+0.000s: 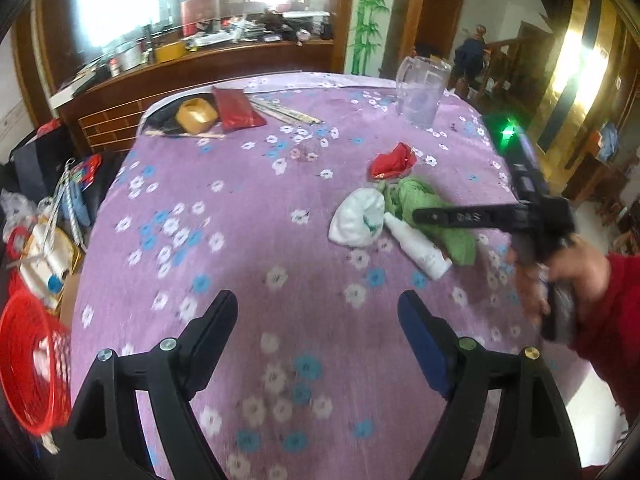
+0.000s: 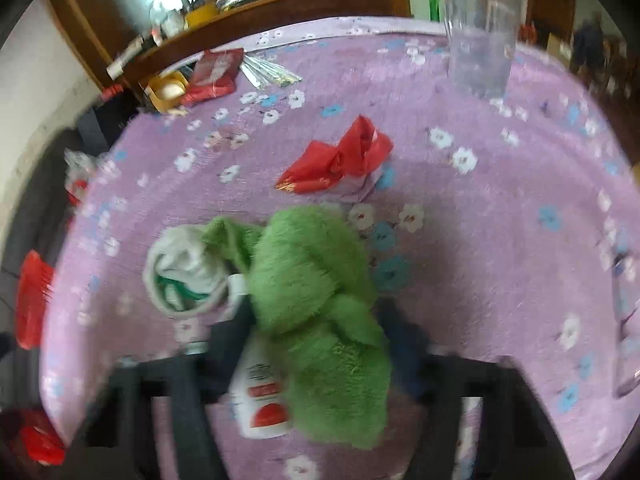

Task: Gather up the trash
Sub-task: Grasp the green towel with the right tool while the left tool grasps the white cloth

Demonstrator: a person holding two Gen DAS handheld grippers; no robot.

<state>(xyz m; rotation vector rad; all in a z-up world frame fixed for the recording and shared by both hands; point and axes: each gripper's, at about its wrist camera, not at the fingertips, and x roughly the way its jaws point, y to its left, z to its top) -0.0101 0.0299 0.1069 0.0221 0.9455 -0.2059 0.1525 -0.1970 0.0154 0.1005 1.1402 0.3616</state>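
My right tool (image 2: 312,344) straddles the green cloth (image 2: 320,312) and the white bottle (image 2: 260,396) beneath it. The picture is blurred there, so I cannot tell whether the pads are pressing yet. If I clench now I may catch both at once, and the bottle could squirt out sideways or roll toward the near edge of the counter (image 1: 240,208). The crumpled white bag (image 2: 180,276) sits just left of this tool, touching the cloth, and may drag along. The red wrapper (image 2: 344,160) lies ahead, apart. My left tool (image 1: 318,328) is released, holding nothing, over bare counter with plenty of room. The red basket (image 1: 28,364) waits off the counter's edge, left of it.
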